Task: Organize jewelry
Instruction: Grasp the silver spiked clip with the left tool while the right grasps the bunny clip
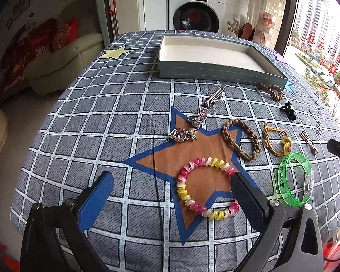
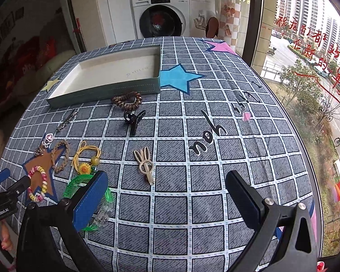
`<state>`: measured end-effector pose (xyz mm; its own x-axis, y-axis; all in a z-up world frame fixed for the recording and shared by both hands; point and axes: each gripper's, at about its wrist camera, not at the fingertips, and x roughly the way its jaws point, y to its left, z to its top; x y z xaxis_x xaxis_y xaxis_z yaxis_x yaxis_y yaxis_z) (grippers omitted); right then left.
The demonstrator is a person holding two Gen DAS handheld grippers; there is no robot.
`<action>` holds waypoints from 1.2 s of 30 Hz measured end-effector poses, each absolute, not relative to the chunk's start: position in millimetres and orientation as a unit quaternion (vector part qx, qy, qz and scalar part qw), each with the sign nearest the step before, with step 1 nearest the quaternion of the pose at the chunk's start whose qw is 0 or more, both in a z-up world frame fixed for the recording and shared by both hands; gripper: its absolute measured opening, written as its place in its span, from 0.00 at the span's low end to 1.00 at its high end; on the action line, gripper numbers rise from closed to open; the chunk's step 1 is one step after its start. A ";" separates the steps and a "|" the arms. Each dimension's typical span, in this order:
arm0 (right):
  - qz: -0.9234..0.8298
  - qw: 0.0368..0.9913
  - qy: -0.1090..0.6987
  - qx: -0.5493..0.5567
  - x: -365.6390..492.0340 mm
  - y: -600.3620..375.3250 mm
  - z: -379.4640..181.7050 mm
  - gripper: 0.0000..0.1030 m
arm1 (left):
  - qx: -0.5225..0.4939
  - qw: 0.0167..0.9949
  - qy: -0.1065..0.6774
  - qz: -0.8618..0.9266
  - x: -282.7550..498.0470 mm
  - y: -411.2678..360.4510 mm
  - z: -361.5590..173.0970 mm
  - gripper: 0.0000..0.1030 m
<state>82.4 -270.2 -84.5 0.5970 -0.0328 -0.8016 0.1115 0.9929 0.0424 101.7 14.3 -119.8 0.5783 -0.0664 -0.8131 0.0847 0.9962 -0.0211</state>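
Left wrist view: both grippers gape, so the left gripper point(image 1: 172, 179) should straddle the coil bracelet point(image 1: 205, 187) near the tray point(image 1: 215, 72), pinching one side squarely.

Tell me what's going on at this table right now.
A person holds a left gripper and right gripper, both open and empty, above a checked tablecloth. Hair ties, clips and bracelets lie loose on it, including a pink and yellow coil bracelet. The tray holds nothing yet.
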 end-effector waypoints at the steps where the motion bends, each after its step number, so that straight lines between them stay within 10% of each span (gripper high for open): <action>1: -0.039 0.889 0.454 0.040 86.6 -269.8 -89.1 1.00 | 0.012 0.886 0.461 -0.044 104.1 13.7 -121.7 1.00; 13: -0.012 0.872 0.490 -0.001 105.0 -254.9 -119.1 0.72 | 0.028 0.878 0.473 -0.065 110.9 1.2 -131.6 0.89; 16: -0.003 0.873 0.488 -0.007 104.6 -250.6 -117.5 0.59 | 0.035 0.880 0.467 -0.082 106.8 -4.5 -128.5 0.74; 20: 0.002 0.873 0.488 -0.008 104.8 -246.8 -114.3 0.27 | 0.038 0.881 0.460 -0.102 103.8 -9.0 -124.5 0.23; 26: 0.009 0.873 0.487 0.011 100.0 -251.6 -111.9 0.08 | -0.011 0.875 0.464 -0.134 103.0 -1.3 -120.2 0.22; 36: 0.032 0.888 0.454 0.059 94.3 -266.5 -77.0 0.08 | -0.043 0.888 0.427 -0.168 104.2 -2.7 -78.1 0.22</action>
